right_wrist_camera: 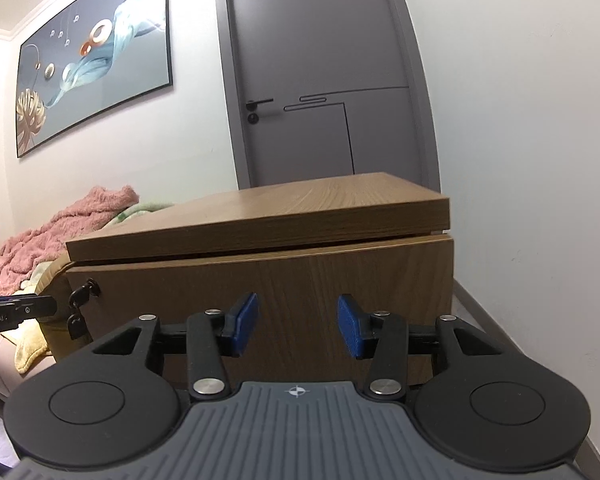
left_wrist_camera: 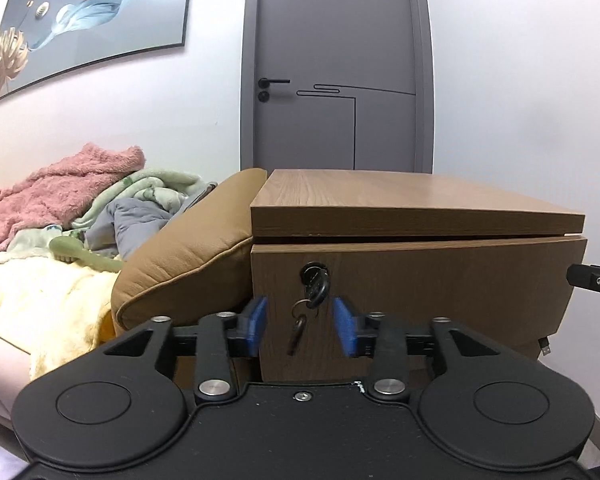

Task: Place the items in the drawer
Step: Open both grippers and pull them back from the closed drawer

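My left gripper sits low in the centre of the left view, blue pads spread wide with nothing between them, framing the bunch of keys that hangs from the lock in the drawer front. The drawer fills the middle of the frame, shut under the wooden cabinet top. My right gripper is low centre in its own view, fingers just as far apart and empty, facing the plain wood of the same drawer front, keys off at the left edge. Tan cushion presses against the cabinet's left side; pink blanket heaped at left. Grey door fills the upper centre, big picture upper left.
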### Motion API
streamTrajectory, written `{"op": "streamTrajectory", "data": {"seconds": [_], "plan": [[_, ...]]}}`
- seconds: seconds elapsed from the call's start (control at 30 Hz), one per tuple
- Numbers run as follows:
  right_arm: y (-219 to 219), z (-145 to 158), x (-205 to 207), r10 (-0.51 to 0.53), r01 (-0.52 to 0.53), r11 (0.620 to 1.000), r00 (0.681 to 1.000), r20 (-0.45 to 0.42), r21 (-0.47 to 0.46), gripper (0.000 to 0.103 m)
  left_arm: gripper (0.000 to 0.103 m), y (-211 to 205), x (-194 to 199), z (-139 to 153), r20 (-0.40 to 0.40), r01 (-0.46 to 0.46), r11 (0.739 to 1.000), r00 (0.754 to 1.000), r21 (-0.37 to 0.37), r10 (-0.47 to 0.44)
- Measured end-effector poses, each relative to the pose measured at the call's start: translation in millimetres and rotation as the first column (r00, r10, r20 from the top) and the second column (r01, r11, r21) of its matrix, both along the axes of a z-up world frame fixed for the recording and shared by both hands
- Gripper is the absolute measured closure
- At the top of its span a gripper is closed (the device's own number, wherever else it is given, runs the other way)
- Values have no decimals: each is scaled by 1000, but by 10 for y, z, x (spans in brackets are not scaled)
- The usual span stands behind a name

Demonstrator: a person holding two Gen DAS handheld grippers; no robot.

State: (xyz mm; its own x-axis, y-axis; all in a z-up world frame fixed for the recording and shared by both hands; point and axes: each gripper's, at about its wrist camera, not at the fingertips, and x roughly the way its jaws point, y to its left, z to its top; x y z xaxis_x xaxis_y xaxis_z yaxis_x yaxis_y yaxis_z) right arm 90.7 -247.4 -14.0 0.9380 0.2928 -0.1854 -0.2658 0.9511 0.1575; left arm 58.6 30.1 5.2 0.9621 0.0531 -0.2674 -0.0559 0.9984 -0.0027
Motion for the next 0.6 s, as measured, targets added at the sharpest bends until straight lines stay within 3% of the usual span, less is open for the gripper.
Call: {"op": "streamTrajectory", "data": {"seconds": [0.1, 0.23, 0.27, 0.6], "plan": [[-4, -5, -83, -10, 10, 1000, 1000, 21, -1, 50, 51, -10, -89, -4, 6, 1, 1000, 1000, -16, -1], [1, -18, -213, -22, 22, 1000, 998, 55, -1, 25, 37, -22, -206, 4, 33, -4, 1000, 999, -23, 5], [7, -22, -249, -24, 24, 1000, 998, 64, -1, 24, 30, -24, -236, 4, 40, -4, 1000, 999, -22, 5], [74, -70, -540, -18, 20, 1000, 993, 119, -15, 10, 10, -57, -531, -27, 88, 7, 1000, 996, 11, -8]]}}
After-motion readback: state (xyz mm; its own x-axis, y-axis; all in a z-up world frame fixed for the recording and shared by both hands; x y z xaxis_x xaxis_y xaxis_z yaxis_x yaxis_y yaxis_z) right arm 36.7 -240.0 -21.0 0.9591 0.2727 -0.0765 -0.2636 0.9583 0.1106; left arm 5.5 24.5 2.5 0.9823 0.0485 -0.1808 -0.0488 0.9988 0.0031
